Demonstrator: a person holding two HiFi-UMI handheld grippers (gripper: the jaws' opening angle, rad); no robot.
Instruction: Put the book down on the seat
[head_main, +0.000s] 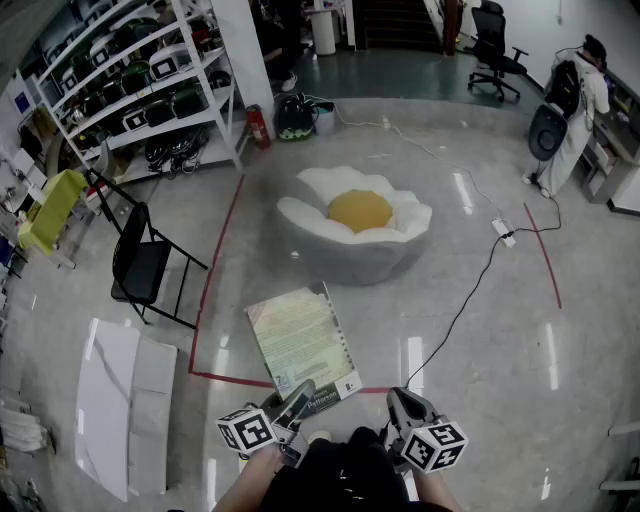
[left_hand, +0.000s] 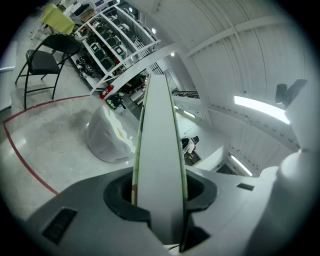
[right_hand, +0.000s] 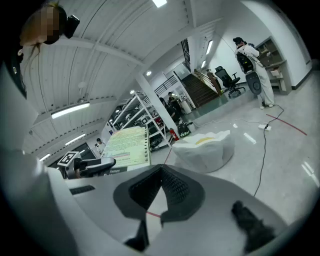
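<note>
Bright ceiling lights glare off glossy floor; edges fisheye-warped

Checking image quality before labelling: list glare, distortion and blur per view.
Head view: ceiling lights glare in streaks on the glossy floor. Left gripper view: heavy fisheye bending, the book close and soft. Right gripper view: fisheye curve, dark corners.

The left gripper and the right gripper share one build: a smooth pale-grey shell that narrows to two jaws lined with black pads. On the right one the pads have a fine ribbed texture. Each gripper carries a white cube, left cube and right cube, printed with black square markers. A small dark slotted patch is set into the left shell. The person wears black clothing.
</note>
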